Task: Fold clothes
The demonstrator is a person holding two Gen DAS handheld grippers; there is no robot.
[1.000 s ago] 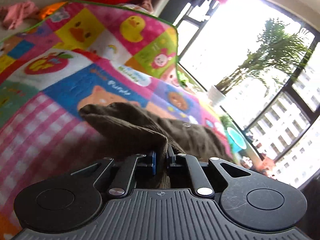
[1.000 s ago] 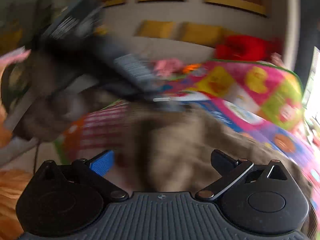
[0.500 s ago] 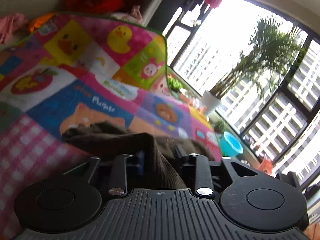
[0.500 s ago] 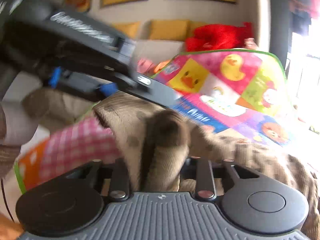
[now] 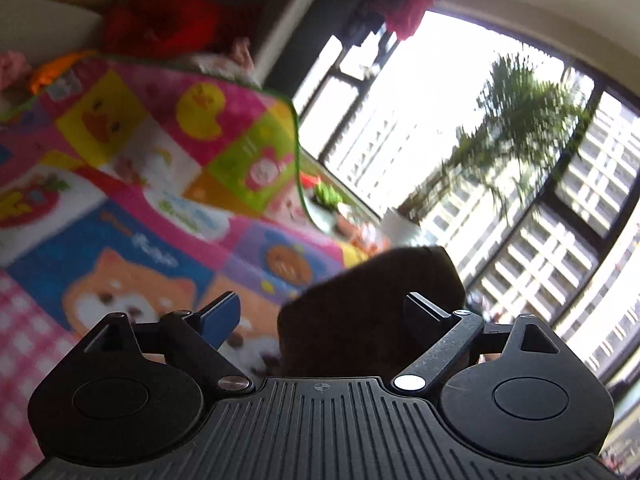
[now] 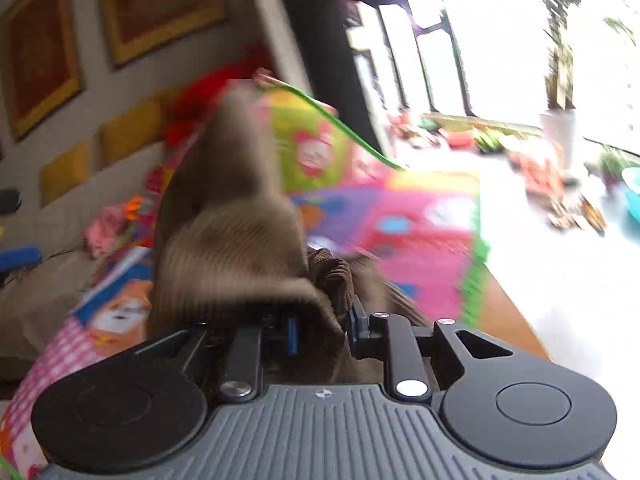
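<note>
The brown corduroy garment (image 6: 240, 248) is bunched and lifted above the colourful play mat (image 6: 420, 224), a ridged fold of it rising up and to the left in the right wrist view. The right claw (image 6: 320, 326) is clamped on that fold, its blue pads pressed into the cloth from both sides. In the left wrist view a dark lump of the same garment (image 5: 372, 304) sits between the fingers of the left claw (image 5: 320, 312), nearer the right finger; its jaws are opening, the blue pad on the left standing clear of the fabric, and whether the right finger touches it I cannot tell. The mat, printed with a duck, a strawberry and an orange cat, spreads to the left and far side. Beyond its far edge lie a red plush heap (image 5: 160, 24) and yellow cushions (image 6: 128, 128). On the right stands a large window (image 5: 500, 160) with a palm outside.
</note>
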